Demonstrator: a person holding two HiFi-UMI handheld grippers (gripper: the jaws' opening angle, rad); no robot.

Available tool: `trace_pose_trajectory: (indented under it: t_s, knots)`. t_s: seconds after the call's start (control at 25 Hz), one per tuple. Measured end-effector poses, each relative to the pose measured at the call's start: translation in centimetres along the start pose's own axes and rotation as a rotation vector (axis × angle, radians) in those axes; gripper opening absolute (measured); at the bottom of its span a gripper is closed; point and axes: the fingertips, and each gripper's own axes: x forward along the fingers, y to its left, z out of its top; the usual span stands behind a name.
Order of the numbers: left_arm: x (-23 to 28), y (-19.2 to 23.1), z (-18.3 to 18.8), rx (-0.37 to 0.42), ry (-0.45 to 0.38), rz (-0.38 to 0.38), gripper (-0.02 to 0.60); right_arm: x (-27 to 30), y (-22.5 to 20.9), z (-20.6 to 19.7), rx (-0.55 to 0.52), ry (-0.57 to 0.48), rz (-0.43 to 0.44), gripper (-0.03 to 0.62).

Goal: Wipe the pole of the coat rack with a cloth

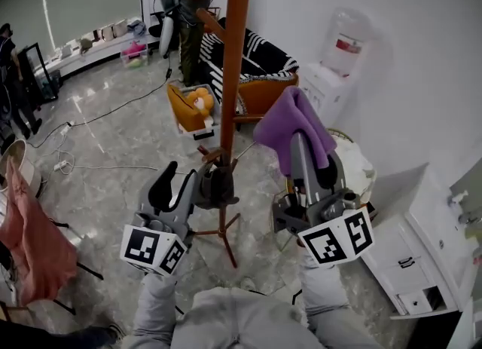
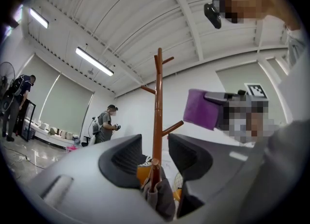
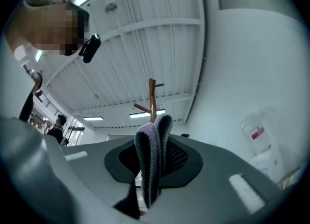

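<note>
Far left, a pink garment (image 1: pixel 30 227) hung on a stand over the marble floor (image 1: pixel 113 166). The left gripper (image 2: pixel 156 156) was held low on the coat rack, jaws apart, with the brown pole (image 1: pixel 234 53) rising between them and a gap showing on either side. A dark grey rag (image 2: pixel 162 196) hung off a low peg right at the jaw tips. Behind the pole sat a basket with an orange soft toy (image 1: pixel 193 105). Just right of the pole, the right gripper (image 1: pixel 309 157) pointed upward, its jaws clamped on a folded purple cloth (image 1: pixel 292 123). The cloth draped over the jaw tips, close to the pole, but no contact could be made out. Further right, a water dispenser (image 1: pixel 340 53) and a white cabinet (image 1: pixel 407 261) stood along the wall.
</note>
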Motion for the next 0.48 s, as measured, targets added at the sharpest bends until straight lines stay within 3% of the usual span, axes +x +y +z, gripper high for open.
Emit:
trace_pose_trajectory:
  t_s: [0.24,0.48]
  knots:
    - [2.0,0.6,-0.9,-0.001,0.006,0.015,0.178,6.7,-0.2,2.0,-0.261,-0.032,0.047,0.051]
    - [3.4,0.9,-1.9,0.000,0.015,0.030,0.178,11.1,2.3,1.9,-0.624,-0.058,0.141,0.051]
